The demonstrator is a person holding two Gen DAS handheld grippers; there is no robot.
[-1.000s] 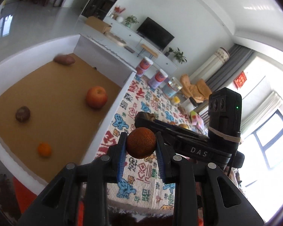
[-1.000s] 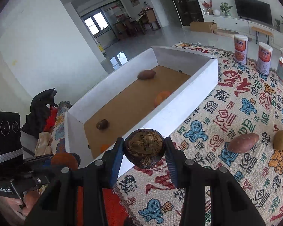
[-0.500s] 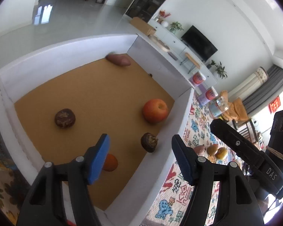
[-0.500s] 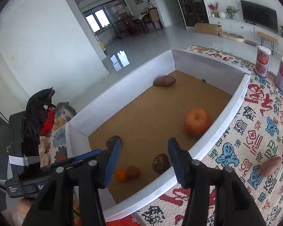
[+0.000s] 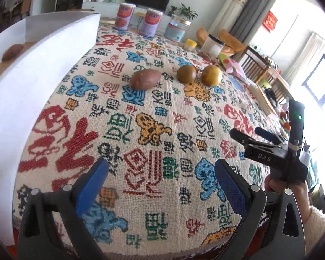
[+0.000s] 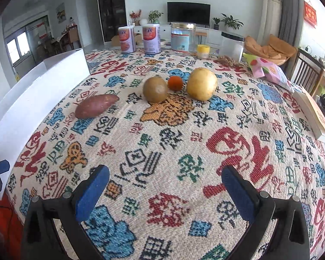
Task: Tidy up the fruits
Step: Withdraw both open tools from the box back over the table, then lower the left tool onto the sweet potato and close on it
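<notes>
Four pieces still lie out on the patterned tablecloth (image 6: 184,130): a reddish sweet potato (image 6: 96,105) nearest the white box (image 6: 32,91), then a brownish-green round fruit (image 6: 155,89), a small orange fruit (image 6: 175,83) just behind it, and a larger yellow fruit (image 6: 202,83) to its right, the last three close together and well apart from both tools. The step in hand looks like the reach for the next pickup, with both tools turned toward the loose fruit. The left gripper (image 5: 161,183) has just been opening and stands wide with nothing between its blue pads; the right gripper (image 6: 165,189) likewise has just been opening and is empty. Next, each needs to travel forward over the cloth, straddle one fruit and close; the sweet potato would want a grip across its narrow width. Only the left wrist view shows inside the box, where one brownish piece (image 5: 12,52) rests, and the person's hand (image 5: 288,195) on the other tool; the small orange fruit appears only in the right wrist view
</notes>
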